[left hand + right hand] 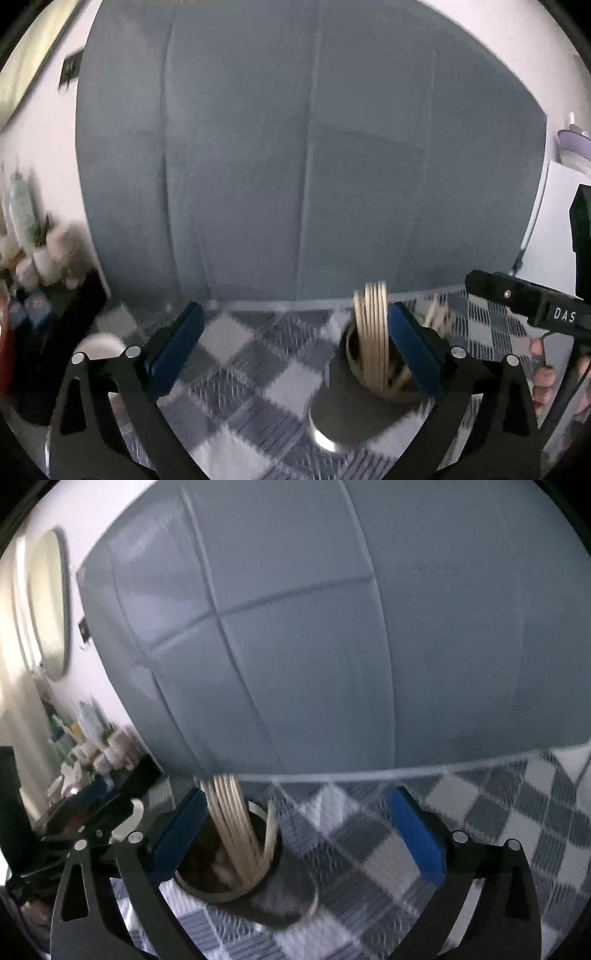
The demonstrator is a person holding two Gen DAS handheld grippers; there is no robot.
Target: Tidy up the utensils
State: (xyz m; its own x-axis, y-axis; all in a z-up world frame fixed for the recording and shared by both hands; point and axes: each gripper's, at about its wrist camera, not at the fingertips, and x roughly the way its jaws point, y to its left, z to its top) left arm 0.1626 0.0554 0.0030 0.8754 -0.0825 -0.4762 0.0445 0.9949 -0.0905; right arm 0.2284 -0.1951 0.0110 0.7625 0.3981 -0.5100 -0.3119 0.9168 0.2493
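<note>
A checkered cloth (236,354) lies before a grey headboard. The chopsticks (375,332) stand upright in a dark cup (354,413), beside the left gripper (295,347)'s right pad; both jaws gape empty.

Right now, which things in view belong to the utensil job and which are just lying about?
Job:
- chopsticks, pale, standing in the holder
- dark utensil holder
- left hand-held gripper, open
- right hand-held gripper, open

Lying about:
- checkered cloth
- grey upholstered backrest
- bottles, blurred
- mirror
</note>
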